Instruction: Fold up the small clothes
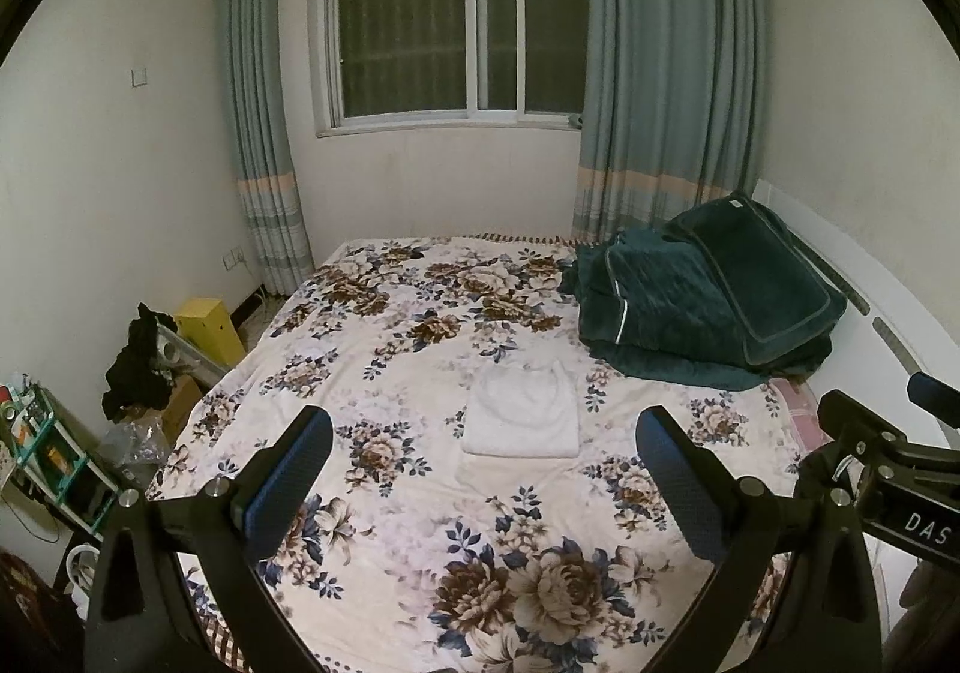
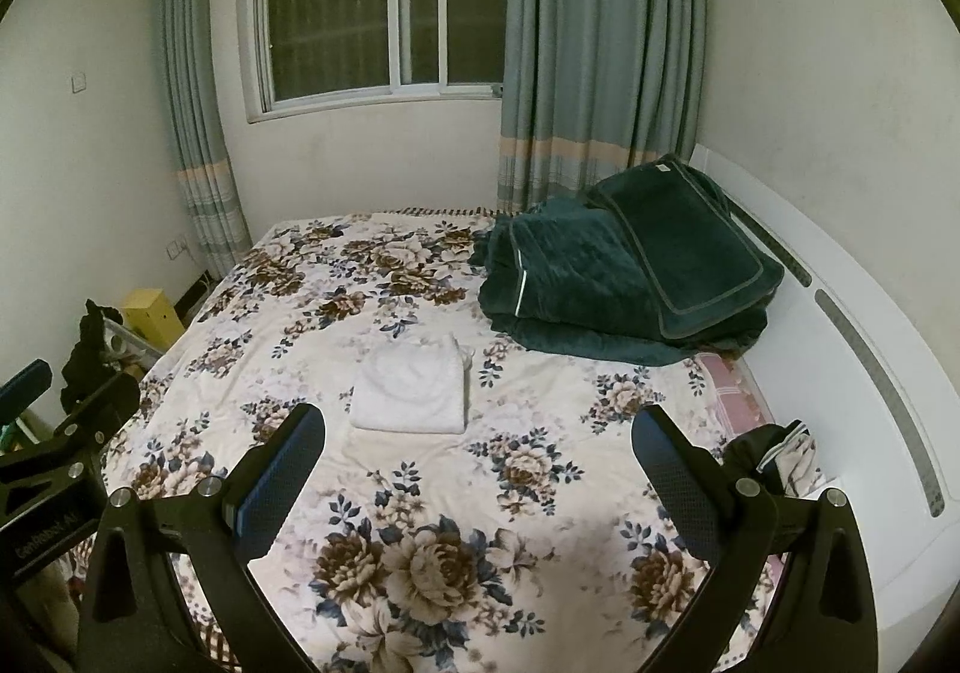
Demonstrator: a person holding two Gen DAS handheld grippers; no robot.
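A small white garment [image 1: 521, 414] lies folded into a neat rectangle on the floral bedsheet [image 1: 420, 523], near the middle of the bed. It also shows in the right wrist view [image 2: 411, 392]. My left gripper [image 1: 483, 436] is open and empty, held above the near part of the bed, short of the garment. My right gripper [image 2: 479, 436] is open and empty, beside the left one, with the garment ahead and to its left. The right gripper's body shows at the right edge of the left wrist view [image 1: 888, 463].
A heap of dark green quilts [image 1: 708, 301] lies at the far right of the bed against a white headboard [image 2: 870, 349]. Dark clothes [image 2: 762, 451] lie at the right edge. A yellow box [image 1: 207, 328], black clothes and a shelf stand on the floor at left.
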